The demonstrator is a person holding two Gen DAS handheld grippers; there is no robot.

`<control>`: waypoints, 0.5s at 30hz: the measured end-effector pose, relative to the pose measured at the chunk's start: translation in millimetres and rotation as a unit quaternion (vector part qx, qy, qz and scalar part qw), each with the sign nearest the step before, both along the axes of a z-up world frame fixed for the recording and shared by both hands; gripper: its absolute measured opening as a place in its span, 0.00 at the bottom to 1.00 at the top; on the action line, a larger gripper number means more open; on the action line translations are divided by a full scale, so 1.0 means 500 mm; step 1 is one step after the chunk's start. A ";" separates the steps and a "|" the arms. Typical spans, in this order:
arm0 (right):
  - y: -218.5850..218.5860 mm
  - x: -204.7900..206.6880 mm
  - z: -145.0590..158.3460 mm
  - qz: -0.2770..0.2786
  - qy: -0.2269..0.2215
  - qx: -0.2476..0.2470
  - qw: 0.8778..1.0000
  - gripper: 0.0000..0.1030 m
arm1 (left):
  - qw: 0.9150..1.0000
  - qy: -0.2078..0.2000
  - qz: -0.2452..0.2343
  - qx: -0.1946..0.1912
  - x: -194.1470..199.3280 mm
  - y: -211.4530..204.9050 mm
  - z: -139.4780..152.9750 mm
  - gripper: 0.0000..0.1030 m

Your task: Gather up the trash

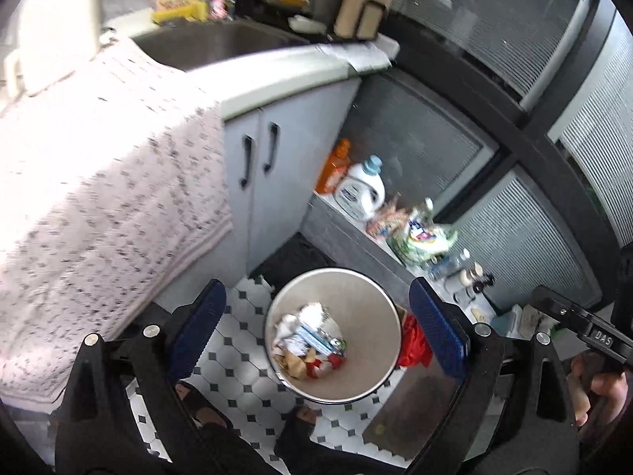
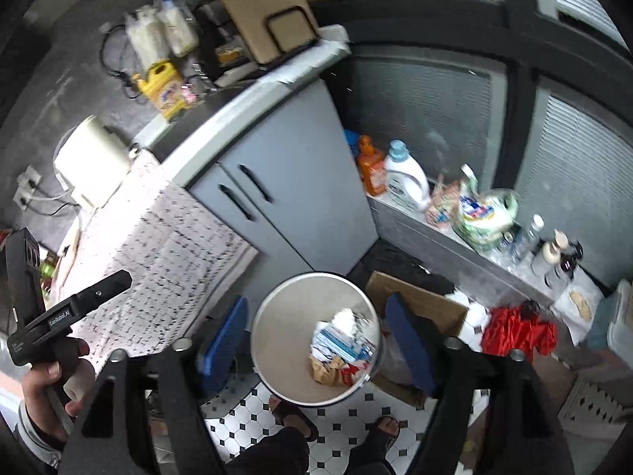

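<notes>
A round metal trash bin (image 1: 366, 285) stands on the tiled floor, seen from above in both wrist views. Crumpled paper and wrappers (image 1: 310, 342) lie at its bottom. My left gripper (image 1: 316, 334) hangs over the bin, open, with nothing between its blue pads (image 1: 435, 328). In the right wrist view the same bin (image 2: 285, 308) with its trash (image 2: 342, 350) lies below my right gripper (image 2: 314, 336), which is open and holds nothing. Each gripper's body shows at the edge of the other's view, held by a hand.
A grey cabinet (image 1: 273, 182) under a counter with a sink (image 1: 213, 45) stands behind the bin. A patterned towel (image 1: 103, 206) hangs over the counter edge. Detergent bottles (image 2: 407, 176) and bags line a low ledge. A cardboard box (image 2: 419, 297) and red cloth (image 2: 518, 332) lie right of the bin. The person's sandalled feet (image 2: 296, 415) are below.
</notes>
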State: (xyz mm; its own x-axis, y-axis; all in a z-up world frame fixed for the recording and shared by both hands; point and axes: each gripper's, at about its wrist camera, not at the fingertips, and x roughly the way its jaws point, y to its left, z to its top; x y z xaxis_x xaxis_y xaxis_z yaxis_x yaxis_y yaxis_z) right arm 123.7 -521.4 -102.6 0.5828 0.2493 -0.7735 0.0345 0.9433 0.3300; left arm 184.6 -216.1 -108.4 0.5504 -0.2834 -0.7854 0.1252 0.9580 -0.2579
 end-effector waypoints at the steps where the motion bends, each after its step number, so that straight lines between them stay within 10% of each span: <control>1: 0.007 0.002 0.011 0.008 -0.005 0.001 1.000 0.77 | 1.000 -0.003 0.007 0.001 -0.006 0.009 0.010 0.90; 15: 0.128 0.012 0.173 0.084 -0.048 0.000 0.995 0.92 | 0.992 -0.083 0.096 0.017 -0.144 0.148 0.198 0.94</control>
